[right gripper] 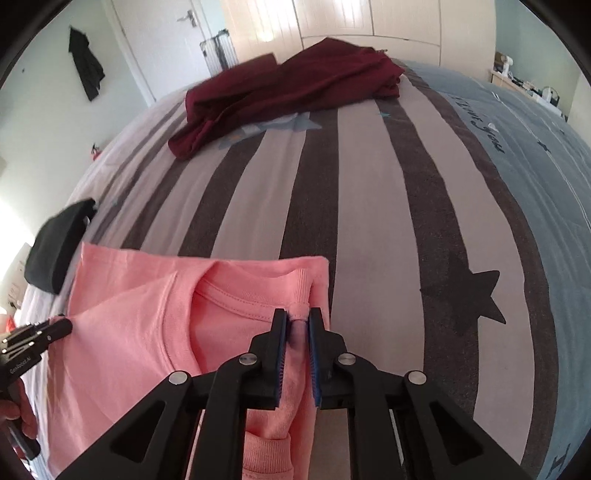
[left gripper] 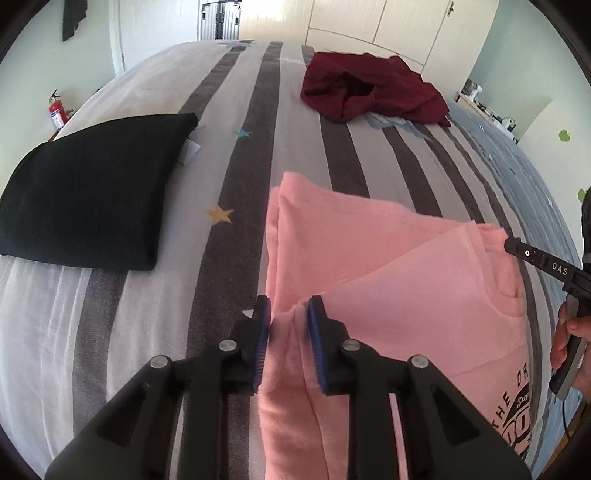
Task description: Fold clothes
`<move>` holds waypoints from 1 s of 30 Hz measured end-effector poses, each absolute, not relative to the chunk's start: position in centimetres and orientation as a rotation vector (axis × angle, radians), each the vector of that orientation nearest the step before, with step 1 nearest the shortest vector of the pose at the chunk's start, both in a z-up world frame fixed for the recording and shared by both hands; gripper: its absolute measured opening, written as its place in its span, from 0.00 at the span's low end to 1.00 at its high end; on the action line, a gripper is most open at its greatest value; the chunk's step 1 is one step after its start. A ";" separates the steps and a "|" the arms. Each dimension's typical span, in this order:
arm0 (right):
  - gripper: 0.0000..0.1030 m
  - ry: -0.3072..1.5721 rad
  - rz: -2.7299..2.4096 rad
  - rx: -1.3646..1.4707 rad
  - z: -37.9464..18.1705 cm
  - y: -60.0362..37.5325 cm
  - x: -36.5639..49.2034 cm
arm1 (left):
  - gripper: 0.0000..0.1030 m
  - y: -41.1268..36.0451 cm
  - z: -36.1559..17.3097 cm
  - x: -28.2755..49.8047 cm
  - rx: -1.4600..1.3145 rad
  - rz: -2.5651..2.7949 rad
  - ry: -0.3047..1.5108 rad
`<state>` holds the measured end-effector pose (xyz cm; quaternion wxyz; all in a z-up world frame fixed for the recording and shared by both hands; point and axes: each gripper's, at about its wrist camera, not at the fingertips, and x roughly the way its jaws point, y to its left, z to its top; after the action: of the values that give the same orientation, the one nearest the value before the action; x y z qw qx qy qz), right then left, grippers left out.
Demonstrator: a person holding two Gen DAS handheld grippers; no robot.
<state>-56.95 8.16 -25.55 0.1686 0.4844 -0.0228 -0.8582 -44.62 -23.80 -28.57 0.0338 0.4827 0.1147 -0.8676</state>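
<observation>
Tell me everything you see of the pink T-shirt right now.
The pink T-shirt is soft knit with a ribbed collar and black print, partly folded on the striped bedspread. The left hand-held gripper has an edge between its pads; the right hand-held gripper pinches a bunch near the collar.

A striped bed fills the room, with pale green walls, white wardrobe doors, a door and a fire extinguisher.

Pink tee with black print, my claws' blue pads, grey-and-white striped bed cover with stars, maroon garment, black folded garment.
</observation>
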 end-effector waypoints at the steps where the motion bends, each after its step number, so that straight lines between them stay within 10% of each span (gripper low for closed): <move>1: 0.14 -0.102 -2.467 1.344 -24.9 8.9 -56.7 | 0.22 -24.1 -28.0 -44.3 1.448 -2.666 0.369; 15: 0.14 0.005 -2.269 1.292 -25.1 6.0 -42.3 | 0.23 -18.2 -28.2 -38.2 1.617 -2.781 0.135; 30: 0.14 0.027 -2.301 1.241 -24.3 8.7 -32.4 | 0.23 -18.4 -25.0 -29.7 1.503 -2.769 0.351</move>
<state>-32.42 8.66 -24.28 0.2605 0.4583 0.0100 -0.8497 -29.74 -18.43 -24.98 -0.0144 0.4740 0.1106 -0.8735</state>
